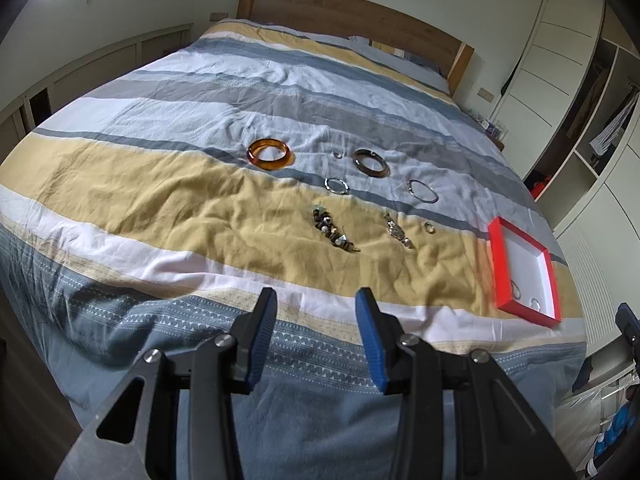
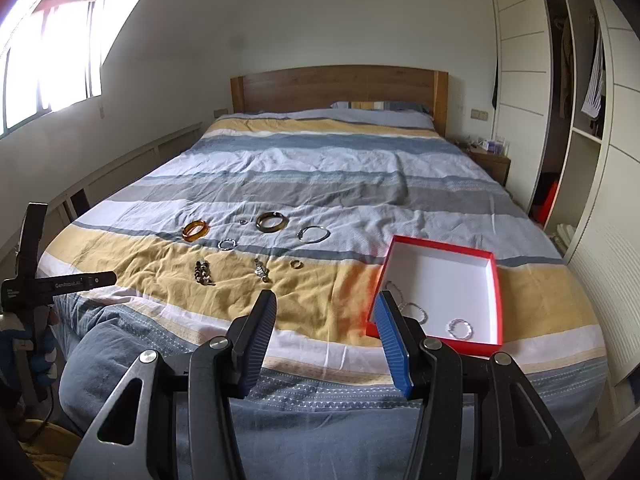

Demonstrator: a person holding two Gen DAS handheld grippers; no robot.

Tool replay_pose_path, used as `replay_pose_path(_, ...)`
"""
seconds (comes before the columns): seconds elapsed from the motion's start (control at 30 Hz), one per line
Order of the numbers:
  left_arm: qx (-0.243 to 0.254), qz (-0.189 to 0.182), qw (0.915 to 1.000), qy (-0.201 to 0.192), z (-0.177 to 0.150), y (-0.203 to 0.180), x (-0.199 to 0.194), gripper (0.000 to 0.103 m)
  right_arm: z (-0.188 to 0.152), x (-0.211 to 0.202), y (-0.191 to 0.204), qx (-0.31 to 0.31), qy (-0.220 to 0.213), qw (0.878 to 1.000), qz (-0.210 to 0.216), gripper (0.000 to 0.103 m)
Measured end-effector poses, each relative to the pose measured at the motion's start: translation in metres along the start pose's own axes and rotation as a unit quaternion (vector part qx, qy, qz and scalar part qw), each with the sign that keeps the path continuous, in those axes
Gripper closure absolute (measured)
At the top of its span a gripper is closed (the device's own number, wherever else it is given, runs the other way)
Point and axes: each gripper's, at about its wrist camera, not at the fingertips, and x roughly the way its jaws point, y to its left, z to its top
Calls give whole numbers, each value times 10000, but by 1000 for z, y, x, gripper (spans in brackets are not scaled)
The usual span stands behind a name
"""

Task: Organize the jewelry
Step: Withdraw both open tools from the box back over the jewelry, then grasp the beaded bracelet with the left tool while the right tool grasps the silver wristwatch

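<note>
You get soft daylight from the blown-out window at far left; fisheye bends your frame edges, corners go dark, and the striped bed stays sharp.

Left gripper held level, fingers spread wide, blue ribbed pads facing inward, nothing between them. Right gripper likewise parted, jaws empty, angled slightly downward. Left unit's black frame also visible at far left of right wrist view, well apart from right gripper.
</note>
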Motion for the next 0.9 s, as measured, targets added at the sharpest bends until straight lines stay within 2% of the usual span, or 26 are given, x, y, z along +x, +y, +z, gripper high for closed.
replay_pose_path(0.3,0,52,9996,280,6,2,52,64,-8,63,-6,200,485,9985,177,52)
replay_pose_path(0.63,4,99,9992,397,35,-1,122,64,1,157,0,134,944,9949,333,54)
replay_pose_path(0.9,146,154,9991,363,61,-8,169,64,9,234,23,-17,1197,9898,776,56)
